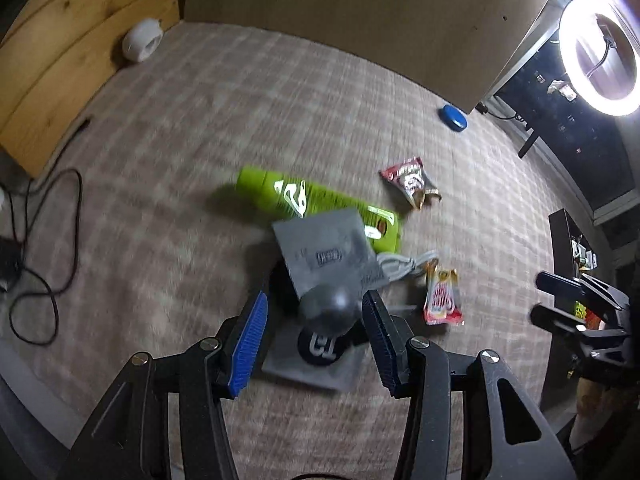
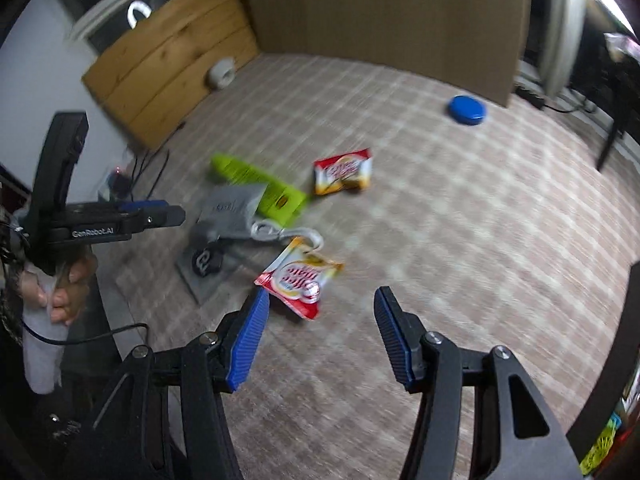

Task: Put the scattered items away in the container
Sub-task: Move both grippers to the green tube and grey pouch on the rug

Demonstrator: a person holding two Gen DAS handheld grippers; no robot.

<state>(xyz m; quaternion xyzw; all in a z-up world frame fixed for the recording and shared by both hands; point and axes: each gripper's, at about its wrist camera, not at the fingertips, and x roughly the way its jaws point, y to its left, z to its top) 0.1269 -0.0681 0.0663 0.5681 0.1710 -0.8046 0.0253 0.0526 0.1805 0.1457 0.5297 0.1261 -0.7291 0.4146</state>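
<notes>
A grey case [image 1: 326, 256] with its lid raised lies on the checked cloth [image 1: 180, 140], a dark round item [image 1: 332, 304] and a black disc [image 1: 320, 350] inside it. A green tube [image 1: 304, 200] lies behind it, white cable [image 1: 400, 266] beside it. Two snack sachets lie near: one [image 1: 440, 298] to the right, one [image 1: 412, 182] farther back. My left gripper [image 1: 316, 308] is open, jaws either side of the round item. My right gripper [image 2: 320, 312] is open just short of the near sachet [image 2: 300, 276]; the case [image 2: 224, 224], tube [image 2: 260, 184] and far sachet [image 2: 344, 172] lie beyond.
A blue lid [image 1: 454, 117] lies at the far right of the cloth, also in the right wrist view [image 2: 466, 109]. A white roll [image 1: 142, 40] sits by the wooden board [image 1: 60, 60]. Black cables [image 1: 44, 240] trail at the left. A ring light [image 1: 600, 56] glares at the right.
</notes>
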